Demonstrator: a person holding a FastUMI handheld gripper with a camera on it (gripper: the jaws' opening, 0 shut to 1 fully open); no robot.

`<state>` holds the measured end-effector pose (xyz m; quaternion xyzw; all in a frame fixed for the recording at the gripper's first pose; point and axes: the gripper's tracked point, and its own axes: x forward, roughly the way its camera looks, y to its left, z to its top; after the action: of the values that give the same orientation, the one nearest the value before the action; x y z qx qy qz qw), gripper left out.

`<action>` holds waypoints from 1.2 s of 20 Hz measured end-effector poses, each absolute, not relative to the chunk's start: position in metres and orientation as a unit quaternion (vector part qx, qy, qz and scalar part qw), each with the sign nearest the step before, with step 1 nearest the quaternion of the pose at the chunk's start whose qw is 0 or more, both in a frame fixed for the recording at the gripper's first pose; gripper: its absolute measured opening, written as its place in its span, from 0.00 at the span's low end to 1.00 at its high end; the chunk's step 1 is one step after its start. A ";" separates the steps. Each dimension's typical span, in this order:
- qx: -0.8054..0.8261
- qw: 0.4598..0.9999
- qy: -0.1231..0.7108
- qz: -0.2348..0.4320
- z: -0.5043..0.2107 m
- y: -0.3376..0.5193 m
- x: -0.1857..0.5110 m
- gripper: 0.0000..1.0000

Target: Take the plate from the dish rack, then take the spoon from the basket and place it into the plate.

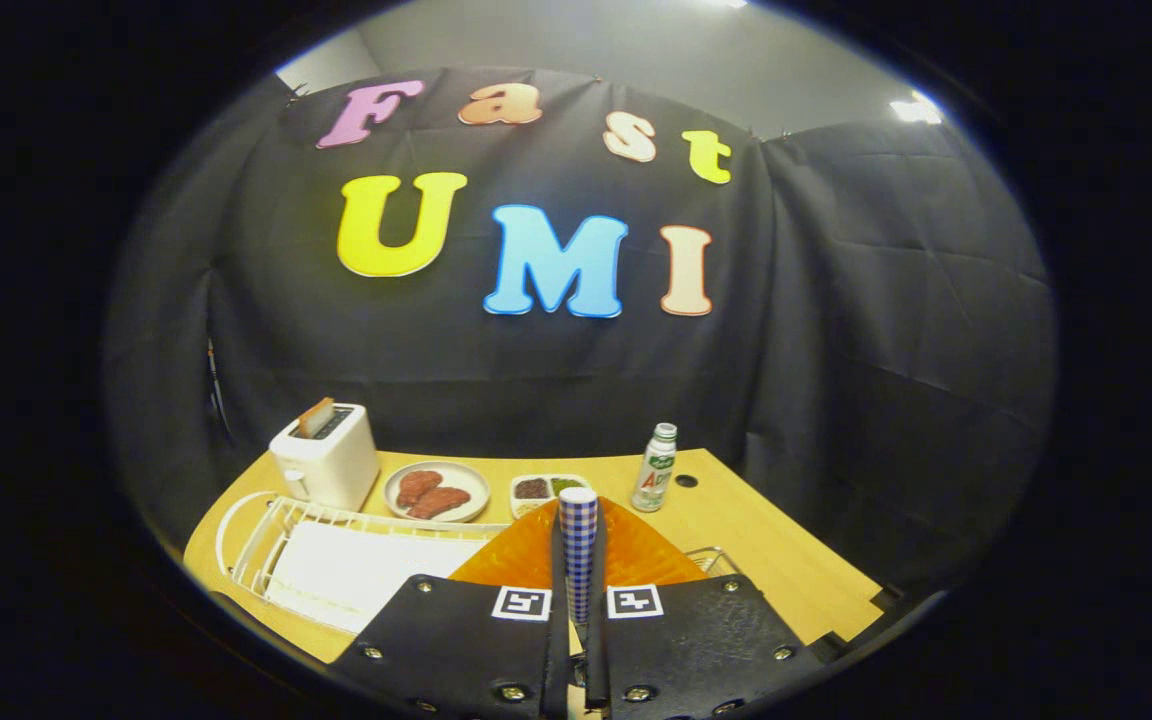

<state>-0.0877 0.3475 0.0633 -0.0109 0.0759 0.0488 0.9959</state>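
The tool (576, 600) is clamped on the checked spoon handle (578, 545), which stands upright between its fingers over the orange plate (636, 555), beside the white dish rack (276, 525) on the worktop (776, 550).

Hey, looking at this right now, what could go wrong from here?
1. The gripper pinches a checkered handle, probably the spoon's, near one end only; it may swing or slip as it is lowered.
2. The orange plate lies just beyond the fingers, by the rack; a low approach could knock the plate against it.
3. The bottle stands upright behind the plate; overshooting forward might topple it.
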 end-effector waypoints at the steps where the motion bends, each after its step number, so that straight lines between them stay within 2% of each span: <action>1: -0.012 0.994 0.082 0.065 0.056 0.361 -0.098 0.06; 8: -0.028 0.986 0.099 0.130 0.007 0.419 -0.136 0.06; 16: -0.056 0.977 0.109 0.176 -0.055 0.439 -0.151 0.06; 24: -0.067 0.970 0.139 0.185 -0.093 0.434 -0.162 0.06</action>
<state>-0.1616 0.4338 -0.0932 -0.0669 0.1395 0.1853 0.9704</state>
